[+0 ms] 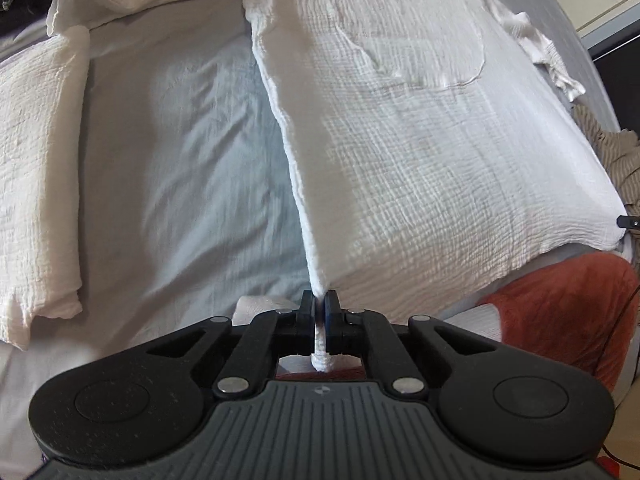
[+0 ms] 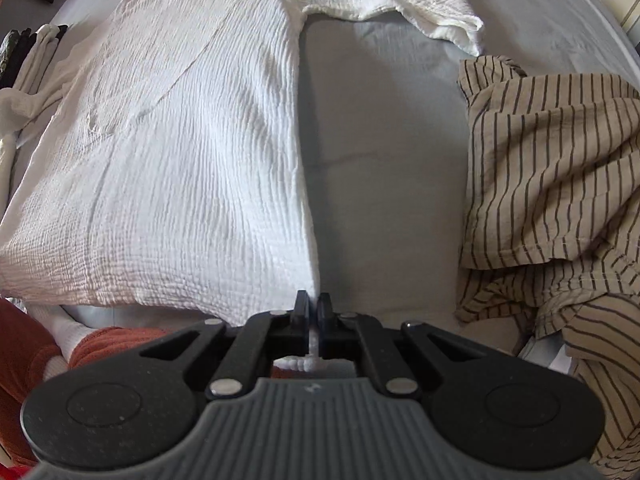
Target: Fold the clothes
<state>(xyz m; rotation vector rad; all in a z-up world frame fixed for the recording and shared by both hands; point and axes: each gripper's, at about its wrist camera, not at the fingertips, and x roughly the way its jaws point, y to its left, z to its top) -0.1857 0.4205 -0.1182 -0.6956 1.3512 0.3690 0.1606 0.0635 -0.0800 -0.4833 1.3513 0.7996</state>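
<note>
The white crinkled-cotton shirt, apparently still unfolded, is pinched at its hem corners by the clenched left gripper and right gripper, while the striped beige garment lies untouched.

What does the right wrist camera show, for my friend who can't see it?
The right gripper is shut on the bottom corner of a white crinkly shirt spread on a grey bed sheet. A crumpled striped shirt lies on the right.
</note>
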